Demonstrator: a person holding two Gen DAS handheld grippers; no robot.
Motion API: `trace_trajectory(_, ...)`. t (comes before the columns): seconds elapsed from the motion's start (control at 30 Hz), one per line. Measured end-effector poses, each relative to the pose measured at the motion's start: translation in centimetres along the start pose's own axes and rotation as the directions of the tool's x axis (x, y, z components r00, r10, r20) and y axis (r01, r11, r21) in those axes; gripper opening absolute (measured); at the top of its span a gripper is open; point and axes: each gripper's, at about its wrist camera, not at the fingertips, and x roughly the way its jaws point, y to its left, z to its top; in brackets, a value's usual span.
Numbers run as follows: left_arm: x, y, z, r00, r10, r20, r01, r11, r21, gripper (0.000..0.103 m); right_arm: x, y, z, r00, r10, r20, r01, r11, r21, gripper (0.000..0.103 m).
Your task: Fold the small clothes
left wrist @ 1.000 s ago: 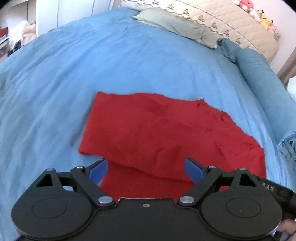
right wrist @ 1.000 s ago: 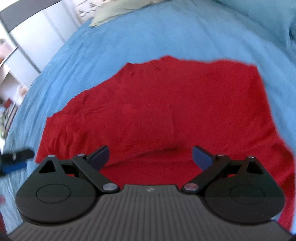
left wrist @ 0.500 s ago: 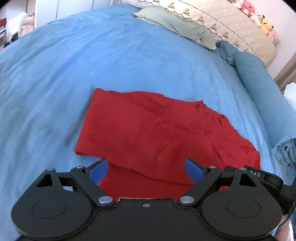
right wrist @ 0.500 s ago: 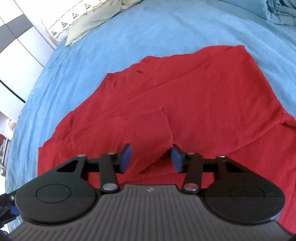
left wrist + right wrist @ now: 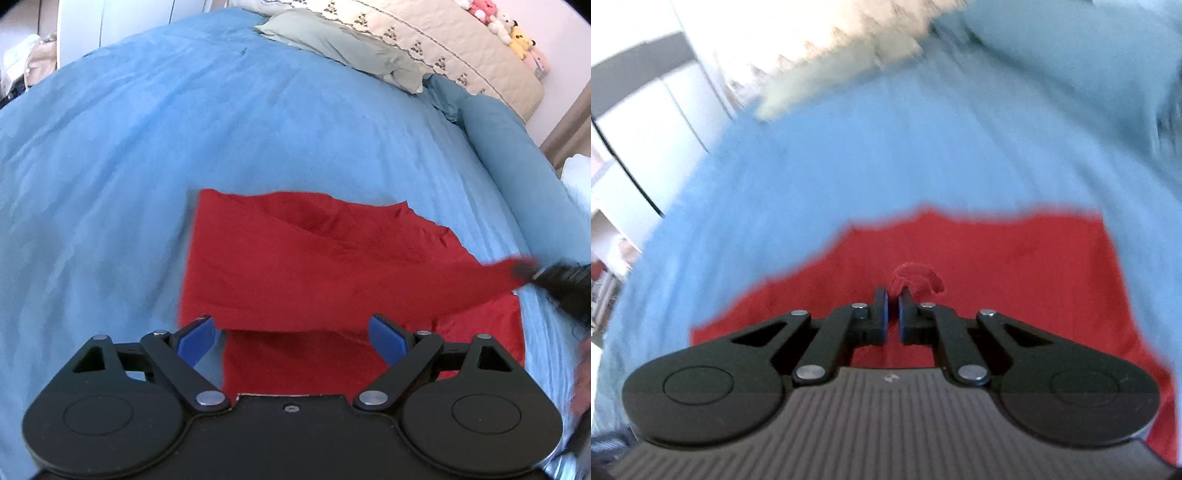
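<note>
A red garment (image 5: 314,258) lies partly folded on the blue bedspread (image 5: 184,129). My left gripper (image 5: 293,338) is open and empty, just above the garment's near edge. My right gripper (image 5: 894,297) is shut on a bunched corner of the red garment (image 5: 916,278) and lifts it. In the left wrist view it shows at the right (image 5: 532,271), pulling that corner out to the right. The right wrist view is blurred by motion.
A grey-green pillow (image 5: 343,44) and a cream quilted headboard (image 5: 443,48) lie at the far end. A rolled blue duvet (image 5: 509,155) runs along the right side. Plush toys (image 5: 517,33) sit on the headboard. White cupboards (image 5: 646,110) stand at the left.
My right gripper closed on a fold corner of the red garment and lifted it away to the right. The left gripper stayed open and drew back slightly.
</note>
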Motion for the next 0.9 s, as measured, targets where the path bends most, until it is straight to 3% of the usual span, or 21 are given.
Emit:
trace_trajectory(0.17, 0.5, -0.1, 0.4, 1.0, -0.001, 0.0, 0.001, 1.0, 0.027, 0.093, -3.5, -2.3, 3.4, 0.991, -0.052, 0.12, 0.058, 0.997, -0.044, 0.021)
trace_trajectory(0.23, 1.4, -0.3, 0.1, 1.0, 0.001, -0.01, -0.001, 0.999, 0.036, 0.093, -3.2, -3.9, 3.1, 0.987, -0.115, 0.111, 0.123, 0.99, -0.071, 0.021)
trace_trajectory(0.4, 2.9, -0.6, -0.3, 0.999, 0.014, -0.034, -0.012, 0.999, 0.049, 0.093, 0.0, -7.7, -0.2, 0.982, -0.19, 0.018, 0.191, 0.98, -0.064, 0.021)
trace_trajectory(0.6, 3.9, -1.5, -0.4, 0.998, 0.032, -0.049, -0.028, 0.996, 0.079, 0.093, -0.9, -9.3, -0.3, 0.98, -0.182, 0.083, 0.186, 0.982, -0.036, 0.021)
trace_trajectory(0.7, 4.4, -1.4, -0.6, 0.997, 0.044, -0.059, -0.039, 0.996, 0.082, 0.093, -0.3, -10.2, -0.6, 0.975, -0.212, 0.072, 0.215, 0.976, -0.04, 0.02)
trace_trajectory(0.83, 4.7, -1.3, -0.7, 0.997, 0.056, -0.059, -0.051, 0.995, 0.09, 0.093, -0.1, -11.0, -0.9, 0.959, -0.256, 0.121, 0.265, 0.962, -0.064, 0.021)
trace_trajectory(0.9, 5.0, -1.2, -0.8, 0.996, 0.069, -0.061, -0.063, 0.993, 0.096, 0.093, 1.1, -12.1, -1.3, 0.966, -0.254, 0.055, 0.257, 0.965, -0.057, 0.021)
